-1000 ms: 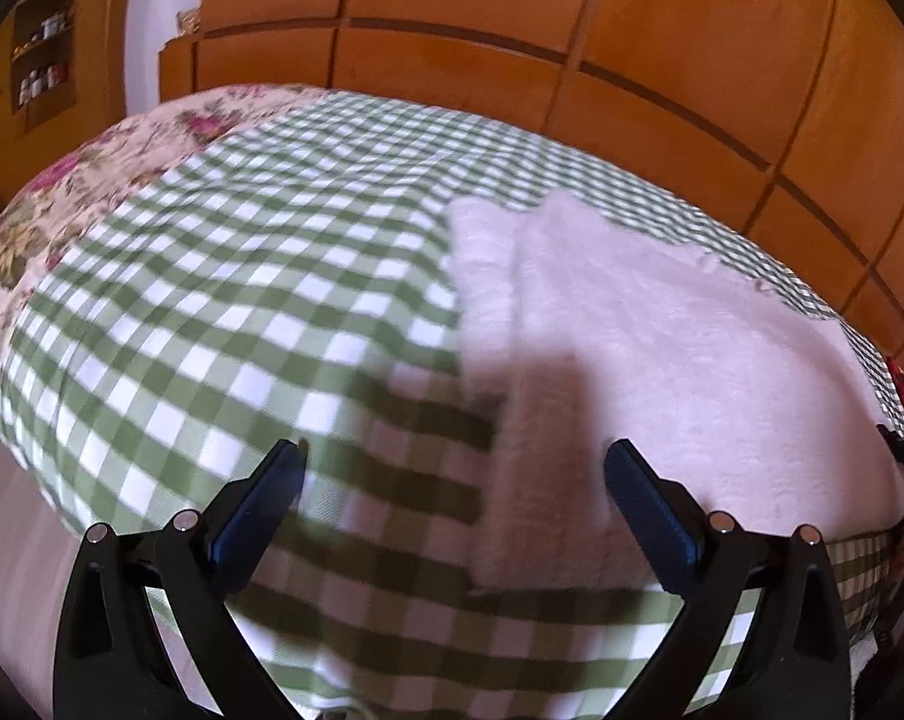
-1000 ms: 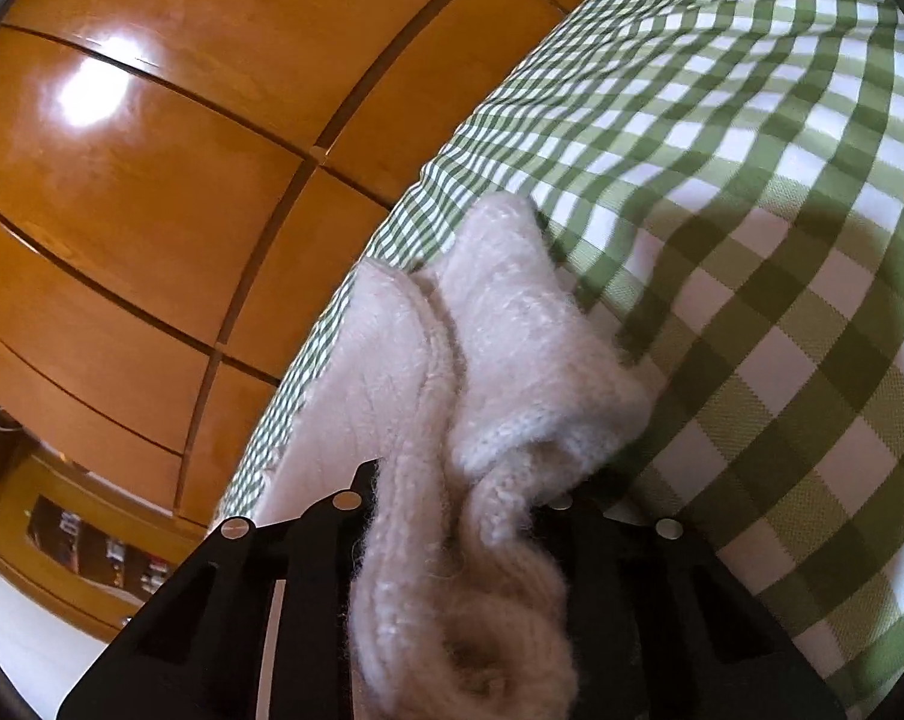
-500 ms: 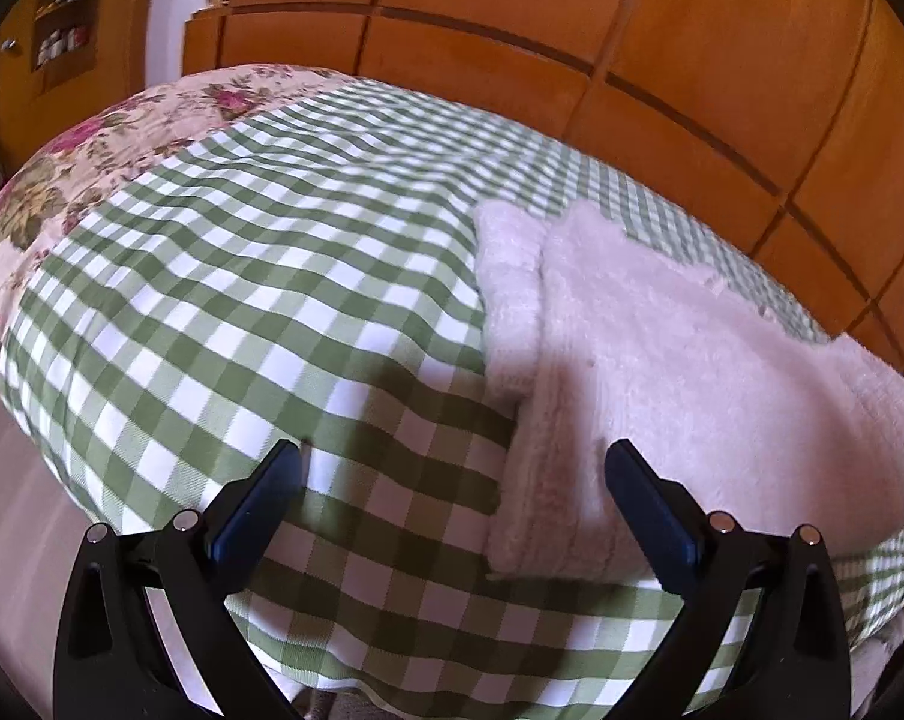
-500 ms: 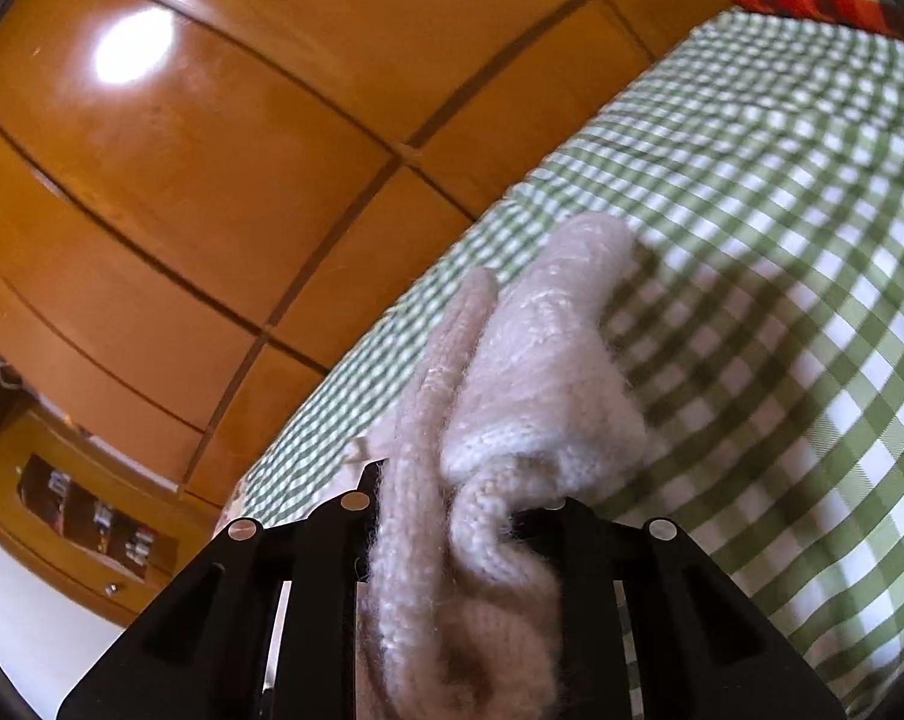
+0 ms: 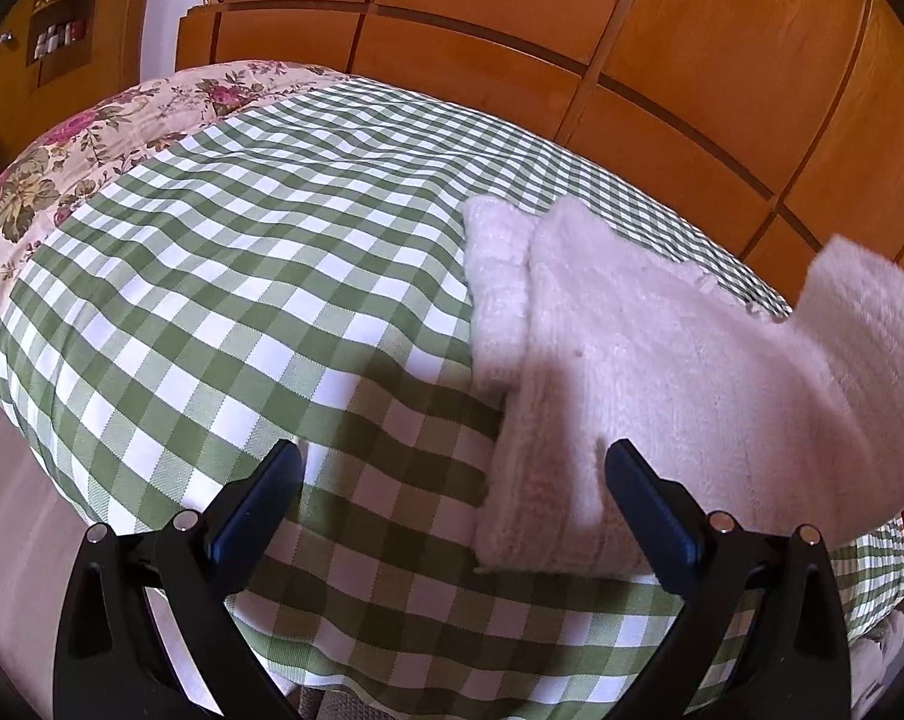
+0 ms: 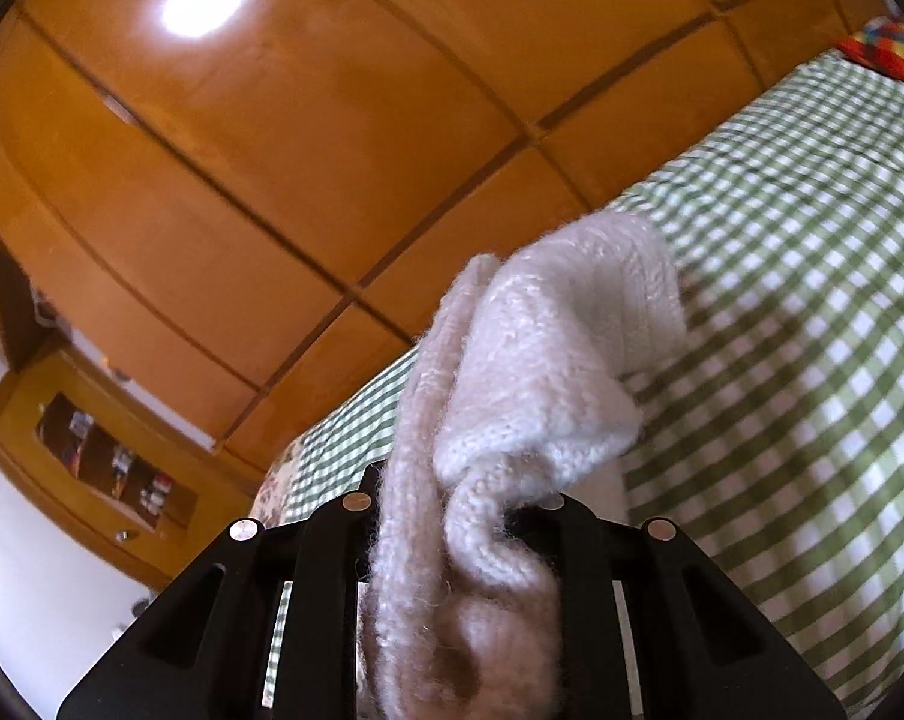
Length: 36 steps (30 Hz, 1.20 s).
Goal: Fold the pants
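Fluffy pale pink knit pants (image 5: 649,384) lie partly folded on the green checked bedspread (image 5: 260,300). Their right end (image 5: 865,324) is raised off the bed at the right edge of the left wrist view. My left gripper (image 5: 452,468) hovers open above the bedspread, just left of the near edge of the pants, nothing between its blue pads (image 5: 254,504). In the right wrist view, my right gripper (image 6: 457,516) is shut on a bunched end of the pants (image 6: 529,384), which stands up between the black fingers and hides the pads.
A wooden panelled wardrobe (image 5: 571,48) runs behind the bed. A floral quilt (image 5: 92,144) covers the bed's far left part. A colourful patchwork cloth (image 6: 889,48) lies at the far end of the bed in the right wrist view. A wooden shelf unit (image 6: 110,462) stands low left there.
My right gripper has lifted the held end of the pants up off the bed; more wardrobe now shows behind. In the left wrist view the raised end has come into sight at right.
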Each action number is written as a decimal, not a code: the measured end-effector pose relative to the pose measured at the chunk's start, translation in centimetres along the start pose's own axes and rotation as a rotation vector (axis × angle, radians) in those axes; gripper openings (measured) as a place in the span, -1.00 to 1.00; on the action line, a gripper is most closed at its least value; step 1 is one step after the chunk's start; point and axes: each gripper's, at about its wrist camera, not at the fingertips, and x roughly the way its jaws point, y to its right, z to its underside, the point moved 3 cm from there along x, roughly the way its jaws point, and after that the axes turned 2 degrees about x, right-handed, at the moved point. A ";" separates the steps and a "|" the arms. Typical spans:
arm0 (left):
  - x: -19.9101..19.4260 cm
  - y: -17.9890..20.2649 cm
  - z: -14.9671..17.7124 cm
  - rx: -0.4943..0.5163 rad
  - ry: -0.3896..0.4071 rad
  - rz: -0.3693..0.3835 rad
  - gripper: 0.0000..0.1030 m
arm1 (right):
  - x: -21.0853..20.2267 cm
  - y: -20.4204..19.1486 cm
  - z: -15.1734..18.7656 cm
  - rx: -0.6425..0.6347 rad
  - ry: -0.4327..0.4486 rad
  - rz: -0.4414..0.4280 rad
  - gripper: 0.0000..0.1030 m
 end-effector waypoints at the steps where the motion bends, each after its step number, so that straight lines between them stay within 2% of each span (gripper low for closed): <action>1: 0.1 0.0 0.0 0.000 -0.001 -0.001 0.96 | 0.4 -0.9 0.3 -0.017 -0.008 -0.008 -0.64; 9: 0.1 -0.3 0.0 0.009 -0.003 -0.004 0.95 | 5.0 -6.4 3.3 -0.129 -0.103 -0.042 -0.64; 18: 0.1 -0.3 0.1 0.009 -0.003 -0.003 0.95 | 11.2 -11.1 9.8 -0.273 -0.243 -0.049 -0.64; 22: 0.1 -0.4 0.1 0.005 -0.003 0.000 0.95 | 13.5 -11.7 12.9 -0.357 -0.287 -0.023 -0.64; 26: 0.2 -0.6 -0.1 -0.004 -0.003 0.002 0.95 | 14.9 -10.9 15.9 -0.375 -0.343 -0.042 -0.64; 31: 0.2 -0.9 -0.2 -0.019 0.001 0.008 0.95 | 15.5 -10.7 18.0 -0.454 -0.356 -0.017 -0.64; 33: 0.2 -0.9 -0.2 -0.025 0.003 0.009 0.95 | 15.4 -10.9 18.6 -0.494 -0.350 -0.016 -0.55; 36: 0.2 -1.0 -0.1 -0.025 0.007 0.008 0.95 | 15.1 -11.3 18.9 -0.513 -0.360 -0.061 -0.18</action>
